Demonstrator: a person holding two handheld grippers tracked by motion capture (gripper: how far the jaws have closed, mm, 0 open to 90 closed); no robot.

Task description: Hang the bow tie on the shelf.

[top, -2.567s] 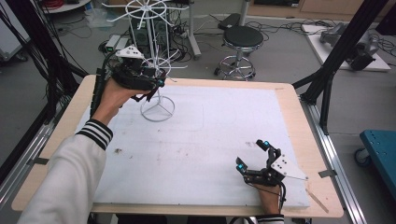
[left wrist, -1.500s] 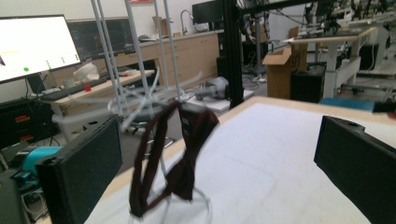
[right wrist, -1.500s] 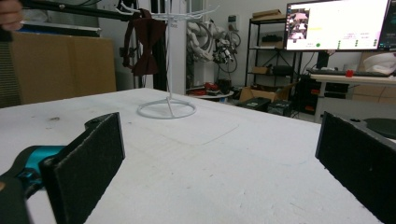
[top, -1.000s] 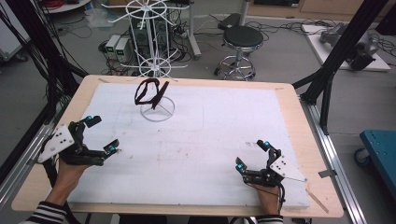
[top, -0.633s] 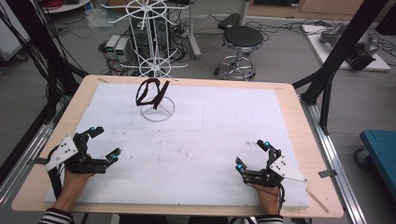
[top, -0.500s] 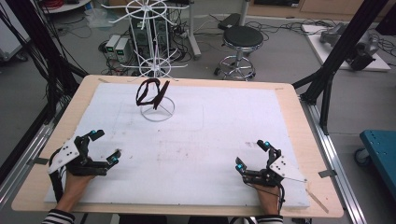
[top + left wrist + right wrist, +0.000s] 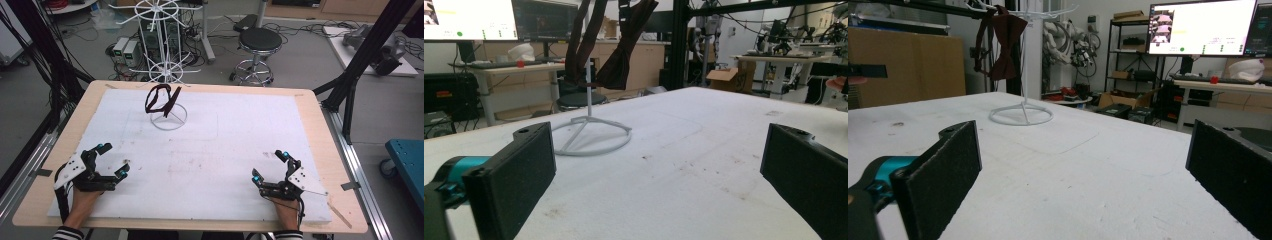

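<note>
a: what's in the high view?

b: the left gripper sits in the lower left of the frame, resting on the white mat, jaws spread with nothing between them. the right gripper is in the lower right, also on the mat, jaws likewise spread and holding nothing. a hand comes up from the bottom edge behind the left one.

a: and the thing being worked with?

b: a dark bow tie hangs on the white wire stand in the upper left-centre of the frame. the stand's ring base sits on the mat near the table's far edge. it is well apart from both grippers.

a: left gripper view?

b: two black jaws rise from the bottom corners, wide apart, bare mat between them. the bow tie dangles at the top centre, its straps running off the upper edge, above the stand's ring base left of centre.

a: right gripper view?

b: same picture: jaws in the lower corners, released, empty mat between. the bow tie hangs in the upper left on the stand, the ring base below it.
</note>
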